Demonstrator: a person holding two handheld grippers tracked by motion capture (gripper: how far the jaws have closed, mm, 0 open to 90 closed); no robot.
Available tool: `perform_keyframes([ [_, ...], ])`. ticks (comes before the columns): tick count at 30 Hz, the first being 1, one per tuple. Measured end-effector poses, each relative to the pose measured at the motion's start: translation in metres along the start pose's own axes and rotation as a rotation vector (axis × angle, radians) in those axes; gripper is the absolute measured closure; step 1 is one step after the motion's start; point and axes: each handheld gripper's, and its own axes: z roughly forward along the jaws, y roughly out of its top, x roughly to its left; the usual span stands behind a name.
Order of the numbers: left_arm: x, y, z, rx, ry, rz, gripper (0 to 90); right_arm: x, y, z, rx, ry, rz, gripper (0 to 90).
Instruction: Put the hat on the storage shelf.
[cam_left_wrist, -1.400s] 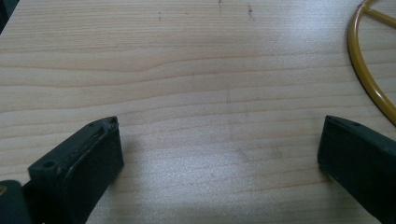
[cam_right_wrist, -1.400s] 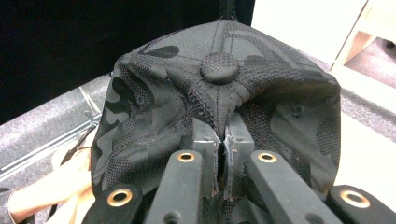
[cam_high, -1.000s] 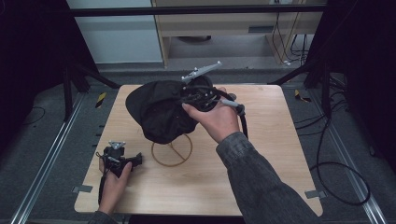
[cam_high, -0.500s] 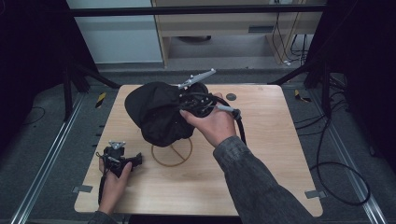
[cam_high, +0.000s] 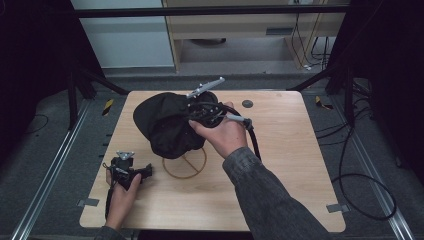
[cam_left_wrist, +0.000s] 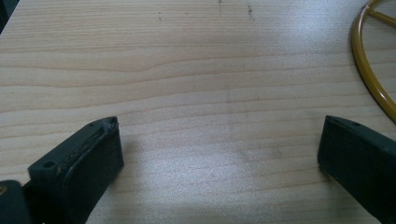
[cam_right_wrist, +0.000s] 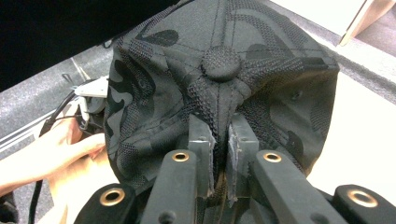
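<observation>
My right gripper (cam_right_wrist: 219, 154) pinches the black camouflage-patterned fabric cap (cam_high: 167, 122) at the wooden tabletop's (cam_high: 280, 165) centre; my left gripper (cam_left_wrist: 219, 154), fingers apart, rests at 8 o'clock.

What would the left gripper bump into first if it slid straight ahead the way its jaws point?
Probably nothing soon: the left gripper, jaws wide open, faces bare light wooden table. The yellow metal ring stand lies off to one side, seemingly outside its path, though depth is hard to judge.

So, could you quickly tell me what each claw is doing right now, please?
Left claw: open, nothing between its jaws, over the table.
Right claw: shut on the black cap, pinching its fabric.
</observation>
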Motion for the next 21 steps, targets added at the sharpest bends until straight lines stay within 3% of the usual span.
perform_keyframes([
  [7, 0.000, 0.000, 0.000, 0.000, 0.000, -0.001, 0.0, -0.001, 0.000, 0.001, -0.001, -0.003, 0.006, 80.7],
  [13, 0.000, 0.000, 0.000, 0.000, 0.001, 0.000, 0.0, -0.002, 0.000, 0.001, -0.003, -0.011, 0.010, 75.0],
  [16, 0.000, 0.000, 0.000, 0.000, 0.002, 0.000, 0.0, -0.004, -0.001, -0.002, -0.006, -0.020, 0.015, 68.0],
  [21, 0.000, 0.000, 0.000, -0.001, 0.002, 0.000, 0.0, -0.005, -0.004, -0.009, -0.021, -0.008, 0.029, 65.5],
])
